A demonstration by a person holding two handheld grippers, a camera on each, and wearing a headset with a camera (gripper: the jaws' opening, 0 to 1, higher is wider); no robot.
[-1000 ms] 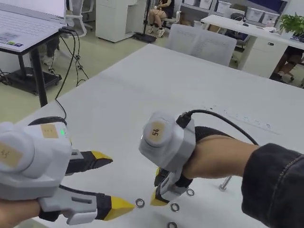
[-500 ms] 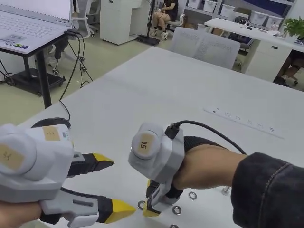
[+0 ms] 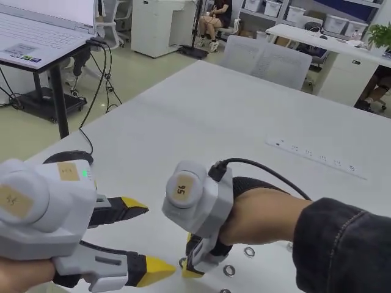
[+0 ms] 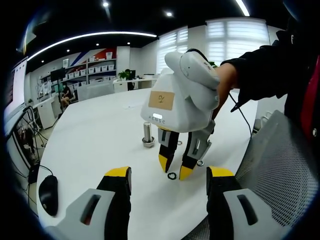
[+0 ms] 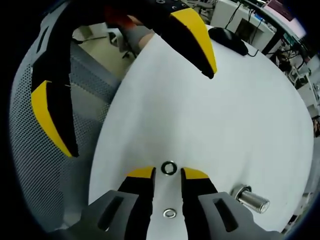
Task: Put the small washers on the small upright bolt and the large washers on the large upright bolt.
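White surface (image 3: 201,116) stretches through an open office, with a laptop (image 3: 36,30) on a side desk at the far left and a black mouse (image 4: 48,194) lying near the surface's left edge. Low on the left, the left gripper (image 3: 143,239) is held level above the surface, its yellow-tipped fingers spread wide apart and pointing towards the other tool. Next to it, the right gripper (image 4: 175,167) points steeply down, carried by a hand in a dark denim sleeve (image 3: 342,244). Its fingers stand a narrow gap apart with their tips at the surface. One washer (image 5: 169,168) lies flat on the surface right at that gap, just in front of the tips and not pinched. Just right of the tips, loose washers (image 3: 249,251) lie scattered on the surface, close together. An upright bolt (image 4: 148,134) with a wider collar at its base stands near them, apart from the fingers. Farther back, a grey chair (image 3: 263,58) sits at the far edge. A white power strip (image 3: 317,160) lies towards the right.
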